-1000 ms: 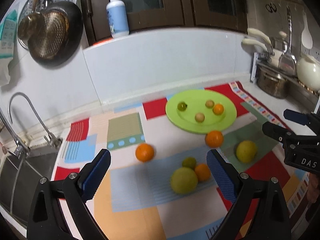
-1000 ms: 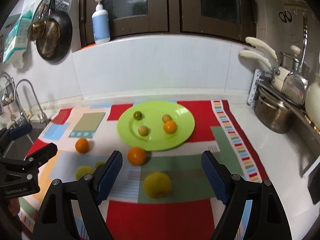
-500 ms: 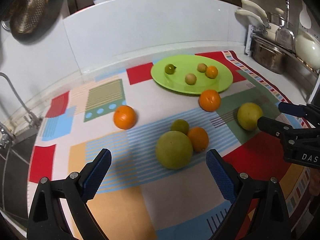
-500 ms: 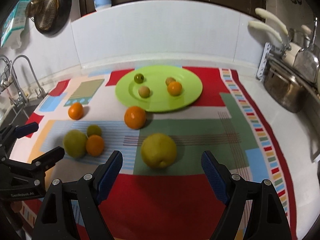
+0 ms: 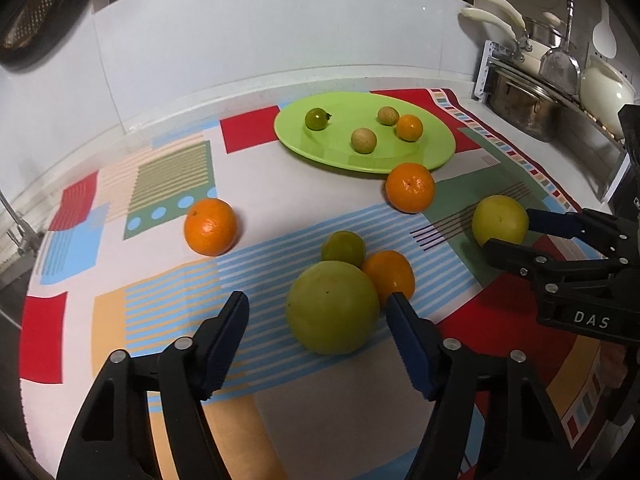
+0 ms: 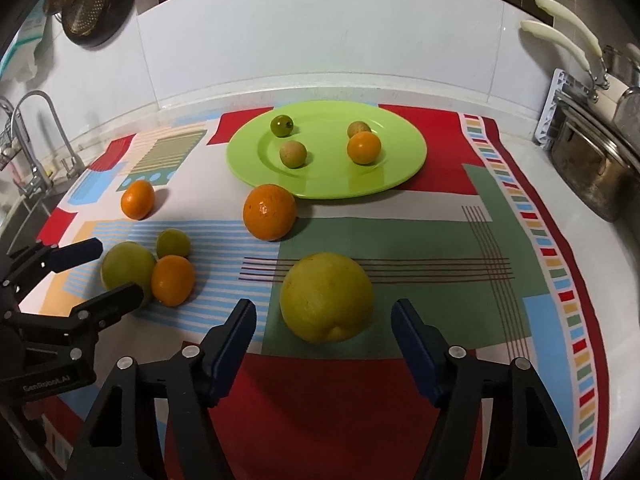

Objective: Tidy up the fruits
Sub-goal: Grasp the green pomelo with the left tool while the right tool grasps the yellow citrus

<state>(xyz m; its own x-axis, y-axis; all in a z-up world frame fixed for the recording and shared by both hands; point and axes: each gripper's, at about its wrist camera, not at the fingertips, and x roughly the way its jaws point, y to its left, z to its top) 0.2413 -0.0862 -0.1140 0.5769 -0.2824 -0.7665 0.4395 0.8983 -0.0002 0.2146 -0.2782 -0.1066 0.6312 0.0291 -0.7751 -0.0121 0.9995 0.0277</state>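
Note:
My left gripper is open, its jaws on either side of a big green fruit on the patterned mat. A small orange and a small green fruit touch it. My right gripper is open around a big yellow fruit. Two more oranges lie loose on the mat, one at left and one by the plate. The green plate at the back holds several small fruits.
A sink and tap lie at the left edge. A steel pot and hanging utensils stand at the right. The white backsplash wall runs behind the mat.
Both grippers have moved down and forward toward the mat. The green fruit now sits between my left jaws and the yellow fruit between my right jaws.

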